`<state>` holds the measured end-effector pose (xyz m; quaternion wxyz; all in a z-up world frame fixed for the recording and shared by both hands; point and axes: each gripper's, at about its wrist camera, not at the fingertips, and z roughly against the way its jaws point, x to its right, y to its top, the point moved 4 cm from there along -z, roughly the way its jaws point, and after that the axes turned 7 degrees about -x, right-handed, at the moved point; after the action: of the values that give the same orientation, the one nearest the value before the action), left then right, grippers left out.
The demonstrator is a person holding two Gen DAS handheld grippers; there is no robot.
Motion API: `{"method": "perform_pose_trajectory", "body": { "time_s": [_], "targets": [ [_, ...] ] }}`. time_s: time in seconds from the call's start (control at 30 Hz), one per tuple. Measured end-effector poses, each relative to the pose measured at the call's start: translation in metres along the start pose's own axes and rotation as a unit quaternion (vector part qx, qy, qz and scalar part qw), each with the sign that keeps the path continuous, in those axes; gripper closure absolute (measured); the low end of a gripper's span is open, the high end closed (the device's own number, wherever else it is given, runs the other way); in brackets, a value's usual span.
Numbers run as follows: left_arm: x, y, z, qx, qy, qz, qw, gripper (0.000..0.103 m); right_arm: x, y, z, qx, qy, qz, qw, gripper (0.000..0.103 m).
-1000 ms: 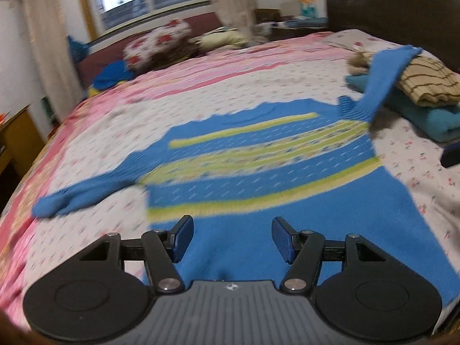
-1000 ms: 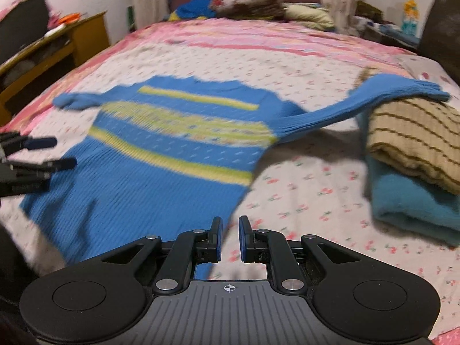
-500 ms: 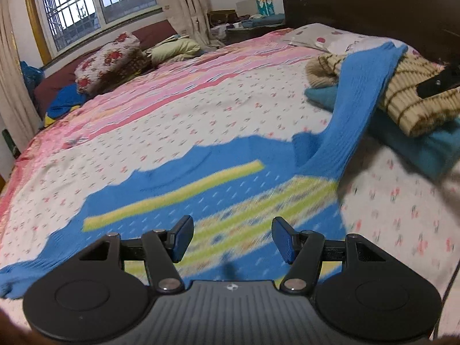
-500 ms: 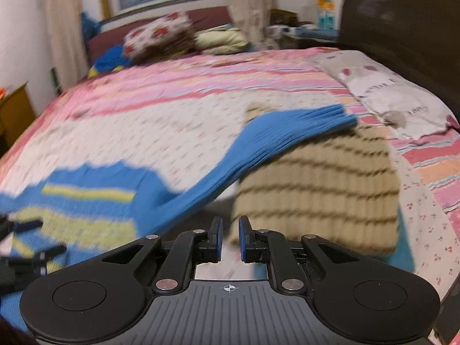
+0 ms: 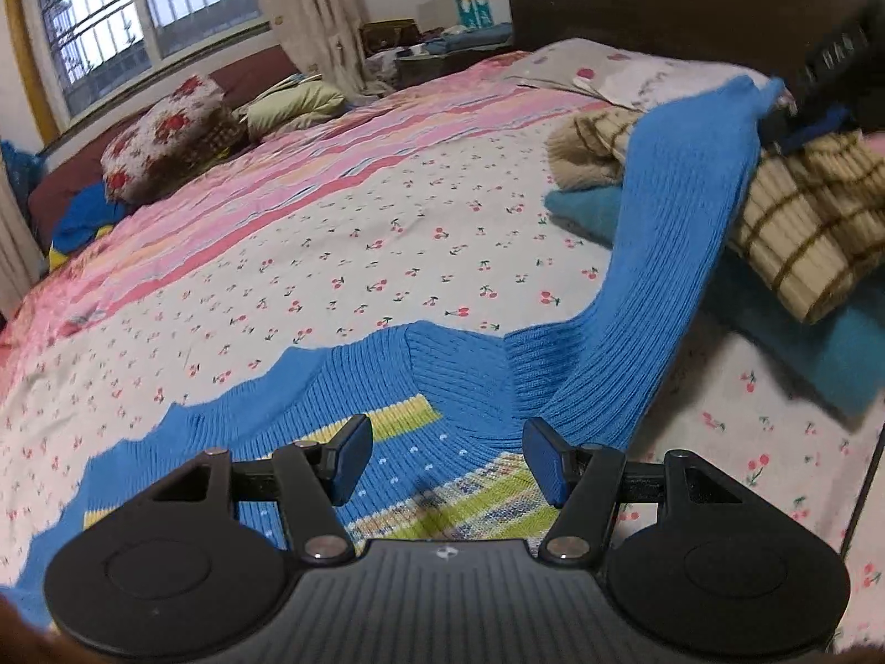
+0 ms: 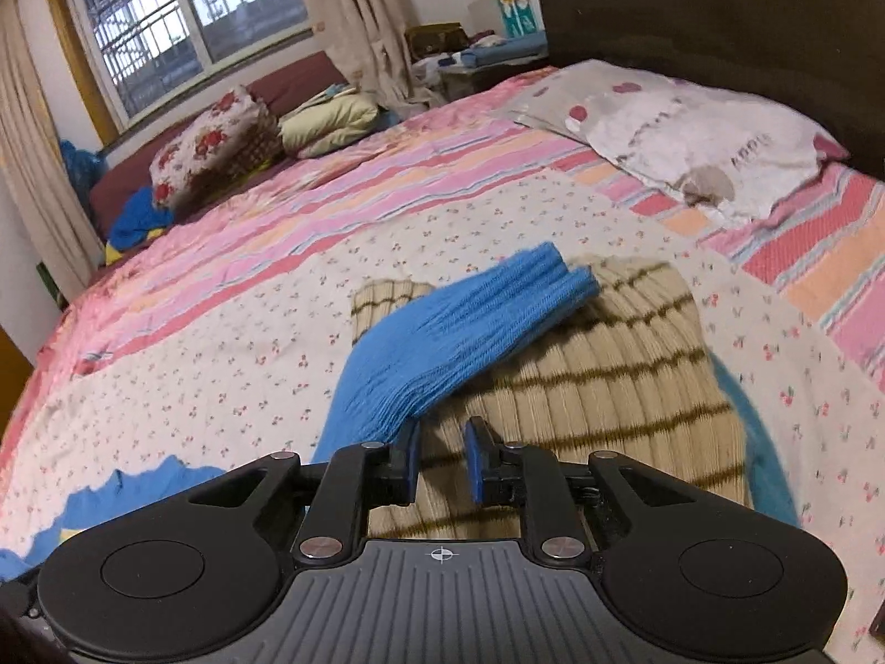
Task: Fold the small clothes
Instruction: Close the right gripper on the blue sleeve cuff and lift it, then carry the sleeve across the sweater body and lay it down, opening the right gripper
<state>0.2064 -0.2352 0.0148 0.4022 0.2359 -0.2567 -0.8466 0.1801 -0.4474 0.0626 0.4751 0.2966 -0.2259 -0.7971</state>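
A blue knit sweater [image 5: 343,415] with yellow-green stripes lies flat on the bed. Its right sleeve [image 5: 680,232] runs up onto a stack of folded clothes. My left gripper [image 5: 445,456] is open and empty, low over the sweater's collar. My right gripper [image 6: 441,462] is slightly open and empty, just over the folded beige sweater, with the sleeve [image 6: 459,343] beside its left finger. It also shows in the left wrist view [image 5: 829,83], near the sleeve cuff.
A folded beige striped sweater [image 6: 597,387] lies on a teal folded garment [image 5: 841,354] at the right. A white pillow [image 6: 691,133] and dark headboard [image 6: 719,11] are beyond. Floral cushions [image 6: 215,133] and a nightstand [image 6: 470,66] stand at the far side of the bed.
Both grippers have moved forward toward the headboard end. My left gripper went from the hem up to the collar. My right gripper swung over the sleeve and the folded stack and opened slightly.
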Motion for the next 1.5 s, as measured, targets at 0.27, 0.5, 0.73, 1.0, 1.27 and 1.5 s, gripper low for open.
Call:
{"method": "perform_pose_trajectory", "body": {
  "time_s": [0.27, 0.5, 0.73, 1.0, 1.27, 1.5],
  "targets": [
    [-0.007, -0.005, -0.004, -0.005, -0.002, 0.005, 1.0, 0.037, -0.001, 0.014, 0.002, 0.009, 0.003, -0.001, 1.0, 0.082],
    [-0.007, -0.005, 0.0, 0.003, -0.003, -0.004, 1.0, 0.037, 0.012, 0.018, 0.009, 0.016, 0.027, -0.049, 0.998, 0.076],
    [-0.003, -0.003, 0.0, 0.004, -0.004, -0.004, 1.0, 0.037, 0.011, 0.02, 0.004, 0.009, 0.046, -0.064, 0.997, 0.072],
    [-0.006, -0.005, 0.005, 0.004, 0.001, -0.007, 1.0, 0.037, -0.001, 0.021, -0.008, 0.023, 0.019, -0.05, 0.998, 0.09],
    [-0.015, -0.011, 0.008, 0.005, 0.003, 0.003, 1.0, 0.037, -0.046, 0.022, 0.013, 0.056, 0.03, 0.029, 0.998, 0.096],
    [-0.033, -0.019, 0.013, 0.007, 0.007, 0.021, 0.9997, 0.037, -0.099, 0.017, 0.017, 0.052, 0.065, 0.084, 0.993, 0.096]
  ]
}}
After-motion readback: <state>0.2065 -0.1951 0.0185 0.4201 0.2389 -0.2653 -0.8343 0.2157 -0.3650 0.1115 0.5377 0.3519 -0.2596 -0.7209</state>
